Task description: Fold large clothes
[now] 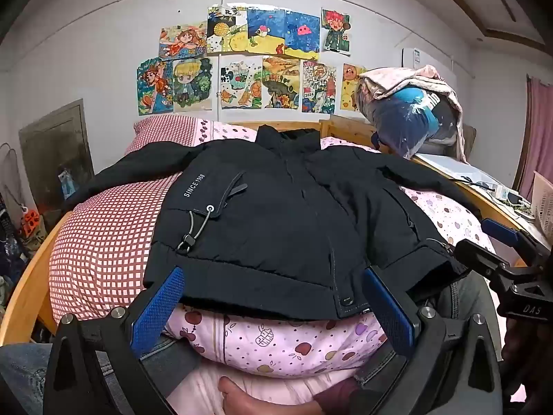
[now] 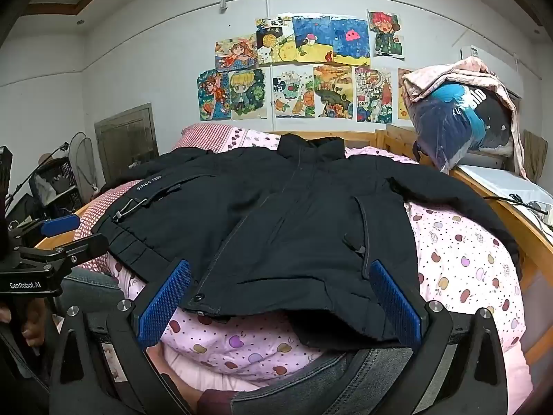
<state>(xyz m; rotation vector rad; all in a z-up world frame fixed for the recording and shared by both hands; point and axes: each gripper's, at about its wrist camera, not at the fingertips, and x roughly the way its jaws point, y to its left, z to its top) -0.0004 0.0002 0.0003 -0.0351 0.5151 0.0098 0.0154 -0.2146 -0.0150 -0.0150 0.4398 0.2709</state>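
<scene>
A black padded jacket (image 1: 276,207) lies front up and spread flat on the bed, collar toward the wall, sleeves out to both sides; in the right wrist view the jacket (image 2: 293,214) fills the middle. My left gripper (image 1: 273,273) hovers open at the left half of the hem, blue pads (image 1: 159,307) either side, nothing pinched. Over the hem's right half hangs my right gripper (image 2: 280,264), jaws wide and holding nothing. Each tool shows in the other's view: the right gripper (image 1: 484,242) at the jacket's right corner, the left gripper (image 2: 91,231) at its left corner.
The jacket rests on a pink fruit-print quilt (image 1: 293,346) and a red checked cover (image 1: 103,235) in a wooden bed frame (image 1: 24,294). A bagged bedding bundle (image 2: 449,124) sits at the headboard's right, beside a cluttered desk (image 2: 501,183). Jeans-clad legs and a foot (image 1: 242,397) lie below.
</scene>
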